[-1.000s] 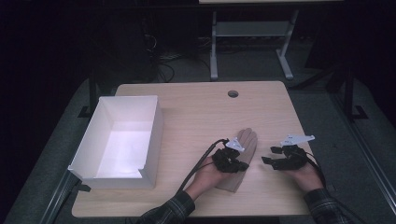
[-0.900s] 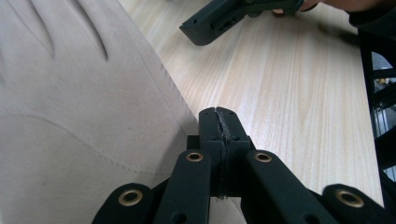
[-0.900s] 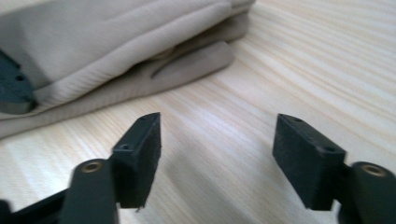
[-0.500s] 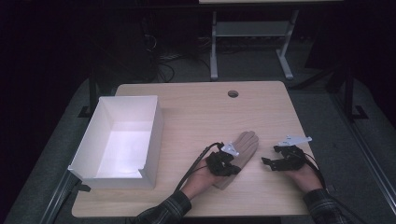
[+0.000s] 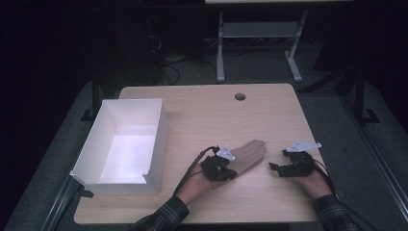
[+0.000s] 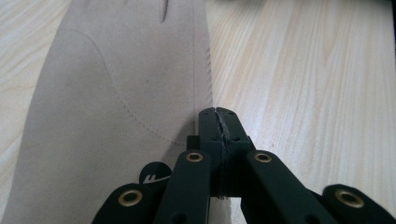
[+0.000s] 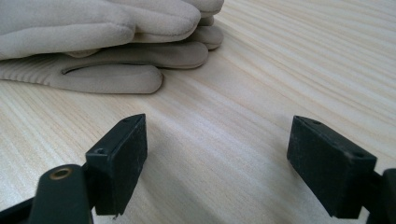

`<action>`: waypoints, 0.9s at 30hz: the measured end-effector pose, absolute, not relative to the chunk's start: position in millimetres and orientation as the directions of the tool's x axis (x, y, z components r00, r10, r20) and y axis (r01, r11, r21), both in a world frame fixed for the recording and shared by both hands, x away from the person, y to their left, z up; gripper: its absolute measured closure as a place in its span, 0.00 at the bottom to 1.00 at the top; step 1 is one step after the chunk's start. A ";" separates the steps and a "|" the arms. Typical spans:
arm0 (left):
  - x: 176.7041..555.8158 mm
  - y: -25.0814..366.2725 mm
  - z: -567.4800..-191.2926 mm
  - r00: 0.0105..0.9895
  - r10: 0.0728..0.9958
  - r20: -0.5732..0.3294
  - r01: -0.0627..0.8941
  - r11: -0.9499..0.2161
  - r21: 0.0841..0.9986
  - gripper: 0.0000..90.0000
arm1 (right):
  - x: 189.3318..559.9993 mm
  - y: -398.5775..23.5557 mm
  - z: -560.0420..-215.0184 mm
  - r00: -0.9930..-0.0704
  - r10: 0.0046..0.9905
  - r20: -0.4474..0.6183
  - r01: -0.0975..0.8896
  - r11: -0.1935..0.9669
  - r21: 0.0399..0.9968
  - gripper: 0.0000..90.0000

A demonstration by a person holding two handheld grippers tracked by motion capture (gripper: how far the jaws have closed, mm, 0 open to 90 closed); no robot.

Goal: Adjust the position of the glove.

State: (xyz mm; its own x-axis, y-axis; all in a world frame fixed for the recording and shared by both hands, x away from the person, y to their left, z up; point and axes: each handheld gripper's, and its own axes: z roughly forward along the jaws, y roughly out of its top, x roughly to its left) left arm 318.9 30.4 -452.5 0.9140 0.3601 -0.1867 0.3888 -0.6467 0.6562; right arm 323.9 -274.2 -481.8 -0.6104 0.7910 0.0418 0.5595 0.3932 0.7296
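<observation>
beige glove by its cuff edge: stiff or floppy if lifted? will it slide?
Probably floppy: the beige glove lies flat, soft and stitched, so its fingers would likely droop. Likely light for its size. The suede-like nap looks grippy, so on the wooden table it should drag rather than glide. The left gripper is shut at its edge.

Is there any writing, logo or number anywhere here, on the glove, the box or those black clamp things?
"F", or a mark shaped like one: white, on a small round black tag lying on the beige glove beside the left gripper; part of the tag is hidden, so I cannot tell whether more follows.
No writing can be seen on the white box, the table or the right gripper.
</observation>
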 end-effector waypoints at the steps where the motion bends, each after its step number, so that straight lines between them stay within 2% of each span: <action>1: 318.9 30.4 -452.5 0.914 0.360 -0.187 0.389 -0.647 0.656 0.94 | 323.9 -274.2 -481.8 -0.611 0.791 0.042 0.560 0.393 0.729 0.22; 12: 326.1 30.5 -430.7 0.933 0.334 -0.131 0.332 -0.666 0.668 0.62 | 324.0 -273.9 -482.0 -0.611 0.791 0.040 0.559 0.395 0.730 0.21; 18: 342.4 33.5 -428.2 0.914 0.382 -0.135 0.368 -0.646 0.669 0.45 | 324.3 -274.1 -482.1 -0.613 0.790 0.034 0.555 0.398 0.730 0.21; 27: 361.7 27.6 -440.0 0.911 0.391 -0.128 0.370 -0.643 0.671 0.22 | 324.4 -273.9 -482.1 -0.612 0.790 0.033 0.554 0.399 0.731 0.21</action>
State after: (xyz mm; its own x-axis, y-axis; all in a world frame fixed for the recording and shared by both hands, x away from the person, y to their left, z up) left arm 361.7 27.6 -440.0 0.9112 0.3914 -0.1281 0.3704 -0.6427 0.6706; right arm 324.4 -273.9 -482.1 -0.6124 0.7898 0.0335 0.5541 0.3987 0.7308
